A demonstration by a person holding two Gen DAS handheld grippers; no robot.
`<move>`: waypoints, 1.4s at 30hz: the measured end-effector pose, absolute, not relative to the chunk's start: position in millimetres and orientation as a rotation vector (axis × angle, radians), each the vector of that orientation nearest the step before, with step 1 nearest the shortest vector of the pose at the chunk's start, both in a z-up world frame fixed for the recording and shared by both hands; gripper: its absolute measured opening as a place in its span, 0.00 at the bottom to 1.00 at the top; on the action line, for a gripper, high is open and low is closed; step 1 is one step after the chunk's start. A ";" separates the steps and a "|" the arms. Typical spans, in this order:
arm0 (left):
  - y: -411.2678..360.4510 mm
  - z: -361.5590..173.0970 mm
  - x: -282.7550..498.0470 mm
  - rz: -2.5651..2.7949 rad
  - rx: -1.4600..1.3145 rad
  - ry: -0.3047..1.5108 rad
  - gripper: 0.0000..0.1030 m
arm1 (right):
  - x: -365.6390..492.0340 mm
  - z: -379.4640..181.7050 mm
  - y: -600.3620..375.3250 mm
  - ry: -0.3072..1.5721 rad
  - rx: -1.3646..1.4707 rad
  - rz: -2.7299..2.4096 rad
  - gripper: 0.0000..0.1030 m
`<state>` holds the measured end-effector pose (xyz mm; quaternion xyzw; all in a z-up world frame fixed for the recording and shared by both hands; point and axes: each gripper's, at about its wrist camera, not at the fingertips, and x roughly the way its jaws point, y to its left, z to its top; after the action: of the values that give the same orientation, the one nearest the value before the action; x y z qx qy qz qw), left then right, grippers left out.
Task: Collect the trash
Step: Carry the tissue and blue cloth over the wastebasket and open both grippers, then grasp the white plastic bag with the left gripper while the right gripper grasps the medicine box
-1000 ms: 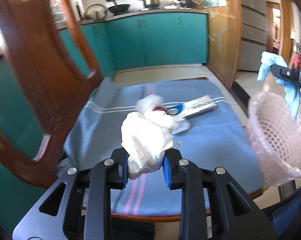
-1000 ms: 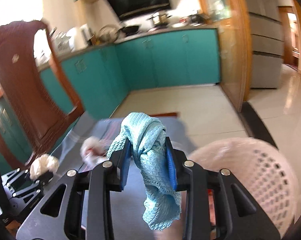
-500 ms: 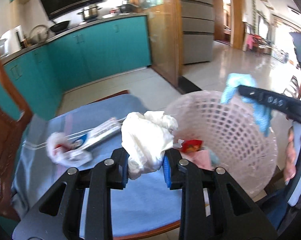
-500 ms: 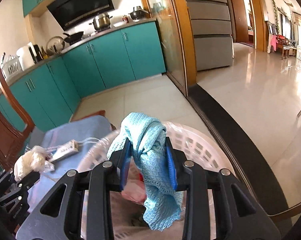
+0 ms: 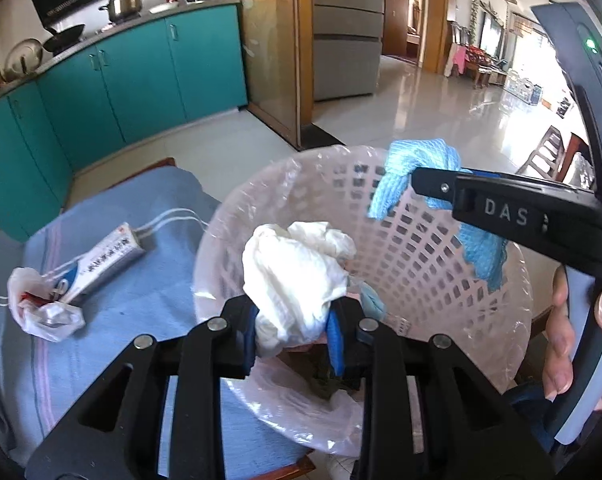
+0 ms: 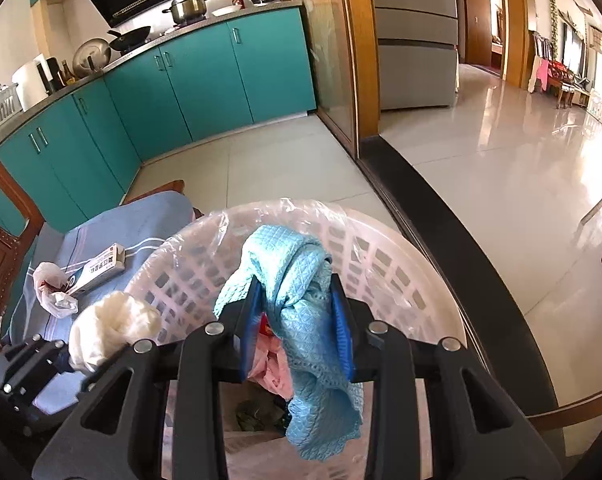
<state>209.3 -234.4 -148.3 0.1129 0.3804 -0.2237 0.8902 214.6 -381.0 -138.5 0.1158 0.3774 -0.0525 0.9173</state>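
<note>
My left gripper (image 5: 292, 330) is shut on a crumpled white wad of tissue (image 5: 297, 268), held over the near rim of the pink lattice bin (image 5: 417, 240) lined with clear plastic. My right gripper (image 6: 297, 328) is shut on a light blue knitted cloth (image 6: 301, 320) that hangs down into the same pink lattice bin (image 6: 385, 264). In the left wrist view the right gripper (image 5: 417, 182) reaches in from the right with the blue cloth (image 5: 405, 168). Pink and dark scraps lie at the bin's bottom (image 6: 269, 364).
On the blue striped tablecloth (image 5: 141, 280) left of the bin lie a long toothpaste box (image 5: 105, 256) and a crumpled white plastic bag (image 5: 41, 304). A carved wooden chair (image 6: 1, 256) stands at the far left. Teal cabinets and tiled floor lie beyond. A hand (image 5: 561, 340) grips the right gripper's handle.
Both grippers swung right from the tablecloth to the bin and dipped down. The white wad and the blue cloth stayed gripped; the box and bag stayed on the cloth.
</note>
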 end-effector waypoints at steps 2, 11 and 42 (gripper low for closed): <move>-236.6 -149.5 211.0 -0.469 0.234 0.794 0.33 | 215.4 -142.2 -382.0 0.792 0.244 -0.117 0.33; -219.7 -138.5 209.8 -0.457 0.198 0.769 0.57 | 219.4 -147.7 -380.0 0.818 0.258 -0.133 0.51; 51.5 -181.8 283.4 0.164 -0.100 0.892 0.28 | 335.7 -158.6 -79.9 0.825 -0.615 0.483 0.90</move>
<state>283.4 51.5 -181.8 -0.0482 0.4305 0.0793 0.8978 335.7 -79.9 -158.6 -0.2913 0.3905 0.2285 0.8429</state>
